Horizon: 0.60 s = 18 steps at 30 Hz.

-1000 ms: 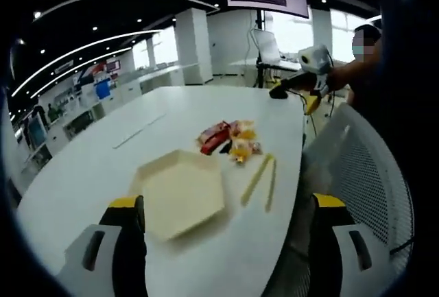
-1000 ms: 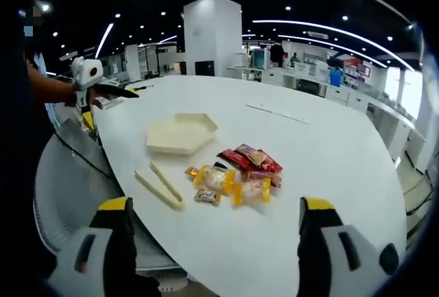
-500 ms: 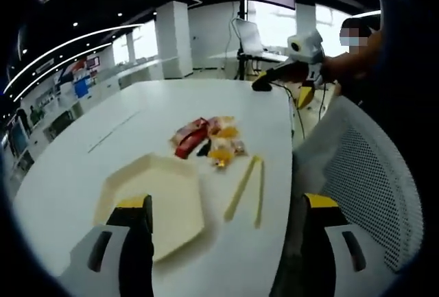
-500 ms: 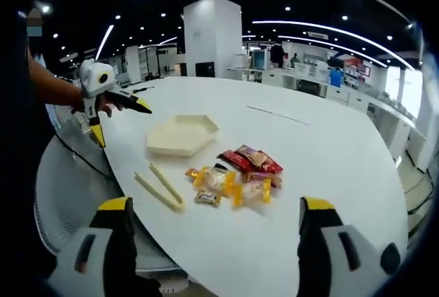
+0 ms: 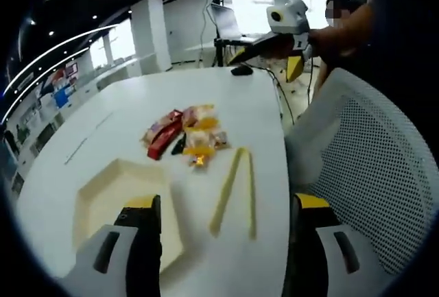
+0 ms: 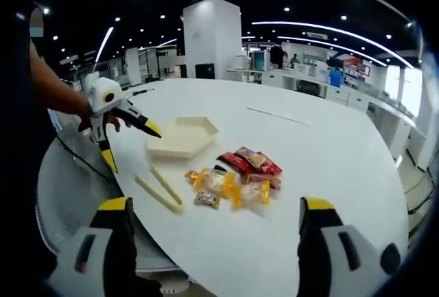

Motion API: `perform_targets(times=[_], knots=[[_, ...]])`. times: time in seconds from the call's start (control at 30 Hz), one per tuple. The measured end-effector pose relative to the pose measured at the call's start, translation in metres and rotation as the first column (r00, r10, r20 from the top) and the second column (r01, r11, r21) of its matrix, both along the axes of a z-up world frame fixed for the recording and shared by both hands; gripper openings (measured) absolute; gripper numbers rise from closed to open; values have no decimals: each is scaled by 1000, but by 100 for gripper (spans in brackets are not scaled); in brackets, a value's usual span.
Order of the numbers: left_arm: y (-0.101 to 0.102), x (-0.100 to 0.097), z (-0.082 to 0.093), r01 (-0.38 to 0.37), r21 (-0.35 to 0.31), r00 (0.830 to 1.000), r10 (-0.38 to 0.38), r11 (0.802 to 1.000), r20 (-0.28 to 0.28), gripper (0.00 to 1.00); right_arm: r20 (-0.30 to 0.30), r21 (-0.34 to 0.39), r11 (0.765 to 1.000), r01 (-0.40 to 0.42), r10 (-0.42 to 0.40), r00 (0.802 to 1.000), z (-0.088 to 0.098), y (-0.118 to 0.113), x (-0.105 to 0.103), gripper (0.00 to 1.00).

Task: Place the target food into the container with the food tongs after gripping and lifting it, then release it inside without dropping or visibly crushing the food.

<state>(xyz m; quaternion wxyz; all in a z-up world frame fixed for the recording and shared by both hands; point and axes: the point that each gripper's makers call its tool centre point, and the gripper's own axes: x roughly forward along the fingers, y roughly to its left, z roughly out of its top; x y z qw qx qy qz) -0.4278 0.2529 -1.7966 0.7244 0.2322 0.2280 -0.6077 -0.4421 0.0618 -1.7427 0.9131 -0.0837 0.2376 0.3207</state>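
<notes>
The left gripper (image 5: 223, 242) hangs wide open and empty over the pale hexagonal container (image 5: 113, 197), the cream food tongs (image 5: 233, 191) just beside it. The right gripper (image 6: 216, 249) (equally wide, holding nothing) faces the wrapped snacks (image 6: 236, 173) piled on the white surface (image 6: 329, 146) beyond the tongs.

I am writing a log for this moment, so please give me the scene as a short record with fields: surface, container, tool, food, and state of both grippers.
surface: white table
container: cream hexagonal tray, nothing in it
tool: cream food tongs, lying on the table, not gripped
food: pile of wrapped snacks, between tongs and table centre
left gripper: open, above the table edge near the tray and tongs
right gripper: open, holding nothing
task progress: no food gripped yet
</notes>
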Motion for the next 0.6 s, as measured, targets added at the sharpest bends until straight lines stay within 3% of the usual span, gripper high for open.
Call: perform_targets(times=[0.3, 0.4, 0.43, 0.6], knots=[[-7, 1, -20, 41, 71, 999, -40, 997, -8, 61, -3, -1, 1000, 11, -11, 1000, 1, -7, 0, 99], [-10, -6, -27, 35, 73, 995, -28, 997, -100, 63, -5, -1, 1000, 15, -15, 1000, 0, -8, 0, 99], [-9, -4, -32, 52, 108, 997, -45, 993, -65, 61, -6, 1, 1000, 17, -17, 1000, 0, -8, 0, 99], [-11, -12, -43, 82, 144, 995, -72, 986, -74, 54, -8, 5, 1000, 23, -23, 1000, 0, -9, -1, 97]])
